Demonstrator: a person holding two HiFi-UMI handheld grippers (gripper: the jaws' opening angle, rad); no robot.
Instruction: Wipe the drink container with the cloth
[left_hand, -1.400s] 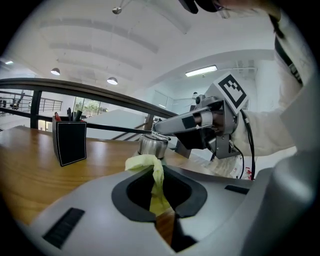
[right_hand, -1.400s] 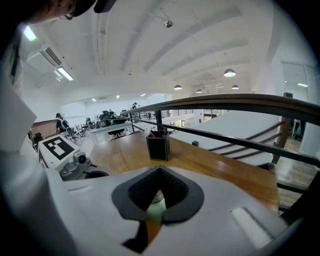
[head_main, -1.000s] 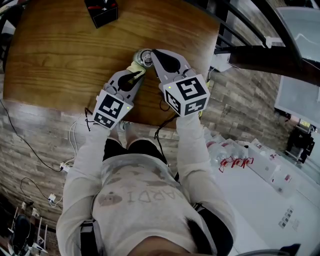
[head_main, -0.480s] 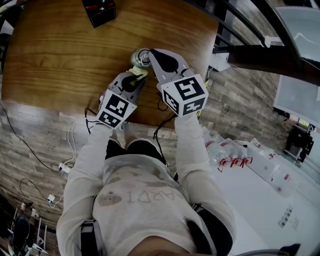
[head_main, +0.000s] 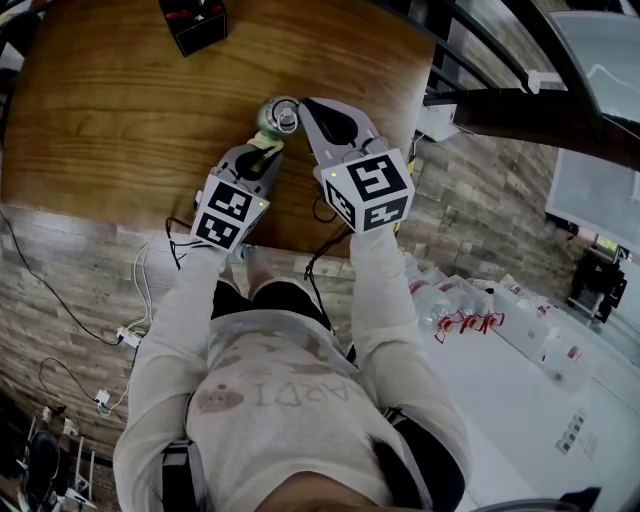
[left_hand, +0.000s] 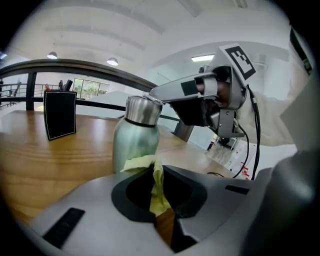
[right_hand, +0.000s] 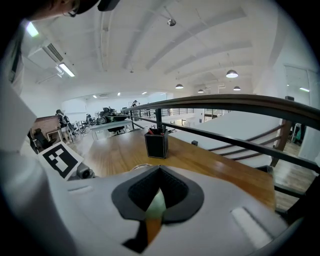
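Note:
A green metal bottle (left_hand: 134, 147) with a steel cap (head_main: 281, 115) stands upright on the wooden table (head_main: 120, 110) near its front edge. My left gripper (head_main: 262, 150) is shut on a yellow cloth (left_hand: 158, 192), and the cloth (head_main: 268, 143) presses against the bottle's lower side. My right gripper (head_main: 298, 108) reaches in from the right and is shut on the bottle's top, just under the cap. In the right gripper view only a green sliver of the bottle (right_hand: 158, 202) shows between the shut jaws of that gripper (right_hand: 159, 172).
A black pen holder (head_main: 195, 22) stands at the table's far side, well behind the bottle. A dark railing (right_hand: 225, 105) runs past the table's right edge. Cables (head_main: 150, 260) hang below the front edge, close to the person's body.
My left gripper with the cloth has shifted slightly along the bottle's side, and more of the green body shows beside the cap. The right gripper has stayed put.

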